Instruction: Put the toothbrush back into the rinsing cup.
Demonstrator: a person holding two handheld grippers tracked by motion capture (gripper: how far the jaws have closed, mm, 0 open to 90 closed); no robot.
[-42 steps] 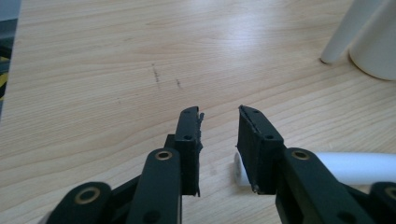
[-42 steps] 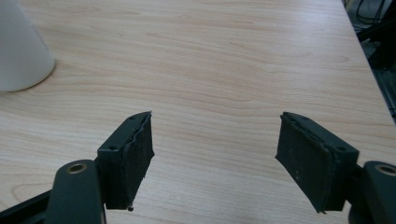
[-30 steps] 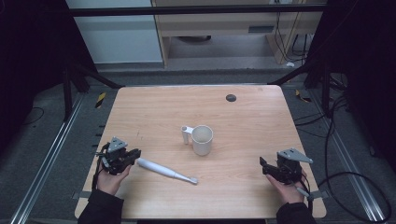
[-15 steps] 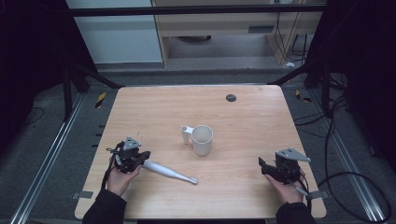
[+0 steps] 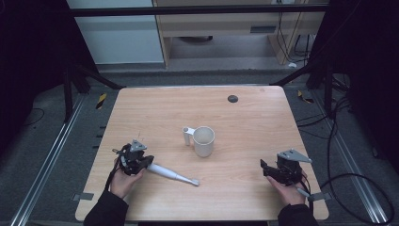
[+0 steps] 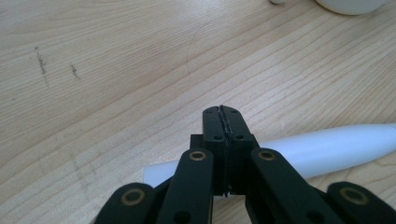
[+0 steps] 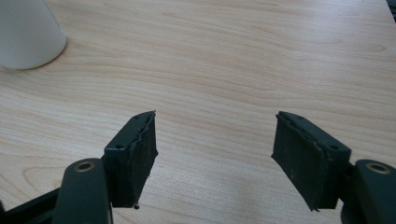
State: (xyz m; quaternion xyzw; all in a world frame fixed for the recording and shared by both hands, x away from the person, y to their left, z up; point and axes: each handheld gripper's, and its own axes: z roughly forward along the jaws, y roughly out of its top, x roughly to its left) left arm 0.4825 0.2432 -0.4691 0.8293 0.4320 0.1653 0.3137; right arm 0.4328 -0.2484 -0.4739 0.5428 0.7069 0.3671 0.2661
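A long white tapered tool [image 5: 171, 173] lies on the wooden table [image 5: 254, 127] at the front left, its thin end pointing right. My left gripper [image 5: 145, 163] sits over the tool's thick end. In the left gripper view my left gripper [image 6: 222, 113] has its pads pressed flat together, and the white tool [image 6: 327, 147] passes underneath, behind them. A white mug [image 5: 203, 141] stands upright mid-table, handle to the left. My right gripper [image 5: 266, 170] rests at the front right, jaws wide apart; the right gripper view shows my right gripper [image 7: 215, 156] with only bare wood between the pads.
A small dark round disc [image 5: 232, 98] sits near the table's far edge. Cables run along the floor to the right of the table, and metal rails flank both sides. The mug's base [image 7: 25, 35] shows at the upper left of the right gripper view.
My left hand has moved right, toward the thick end of the white tool, and now sits over it. The right hand, the mug and the tool have kept still.
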